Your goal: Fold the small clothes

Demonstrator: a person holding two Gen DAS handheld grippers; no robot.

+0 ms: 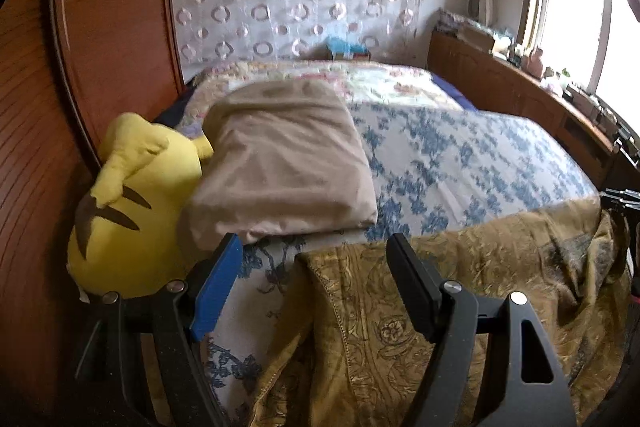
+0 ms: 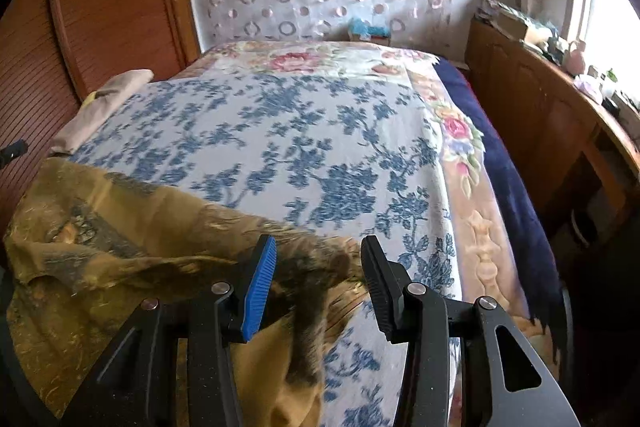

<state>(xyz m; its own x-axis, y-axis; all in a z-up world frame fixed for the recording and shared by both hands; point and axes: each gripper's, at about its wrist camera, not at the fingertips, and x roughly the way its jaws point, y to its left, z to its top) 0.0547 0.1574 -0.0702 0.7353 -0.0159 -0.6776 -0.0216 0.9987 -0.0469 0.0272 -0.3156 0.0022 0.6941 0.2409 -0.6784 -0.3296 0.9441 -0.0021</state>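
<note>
I see the olive patterned garment [image 1: 460,287] draped over the near edge of the bed [image 1: 460,155], beside a beige pillow [image 1: 280,163] and yellow plush toy [image 1: 132,211]. My left hand-held gripper [image 1: 316,291] gapes wide over its hem; my right hand-held gripper [image 2: 318,291] is also wide, straddling a bunched fold

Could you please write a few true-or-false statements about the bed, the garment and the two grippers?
1. The olive patterned garment lies at the near edge of the bed. True.
2. The left gripper is shut on the garment. False: its jaws stand open, with the garment's edge between them.
3. A yellow plush toy sits beside the beige pillow. True.
4. The right gripper is closed. False: it is open above the garment's corner.
</note>
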